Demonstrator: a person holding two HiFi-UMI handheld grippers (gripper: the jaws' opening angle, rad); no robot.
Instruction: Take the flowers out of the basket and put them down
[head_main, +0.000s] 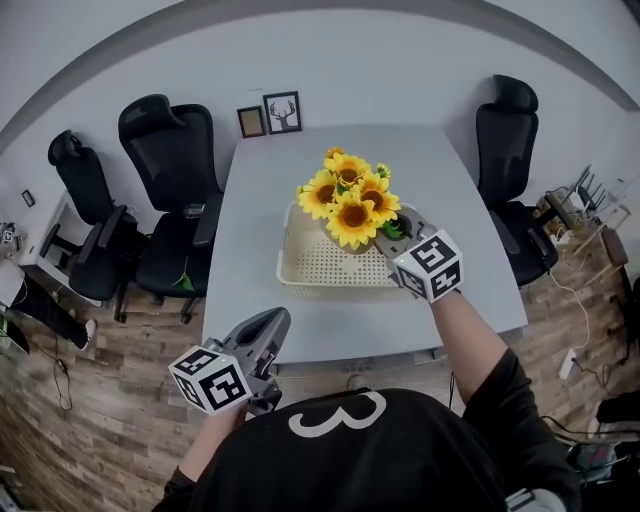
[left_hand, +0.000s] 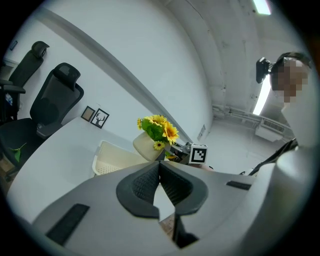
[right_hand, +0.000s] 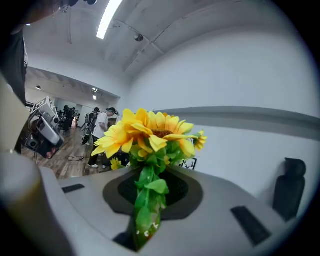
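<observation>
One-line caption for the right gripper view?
Right gripper clamps yellow sunflowers by their green stems, blooms fanned out beyond its jaws.

Black chairs (head_main: 165, 190) (three) around grey table (head_main: 262, 205)

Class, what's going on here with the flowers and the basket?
A person works with two handheld grippers at a grey table. The right gripper is shut on the green stem of a bunch of yellow artificial sunflowers, holding it over the cream perforated plastic basket. The left gripper is shut and empty near the table's front edge. The flowers are not yet put down.
</observation>
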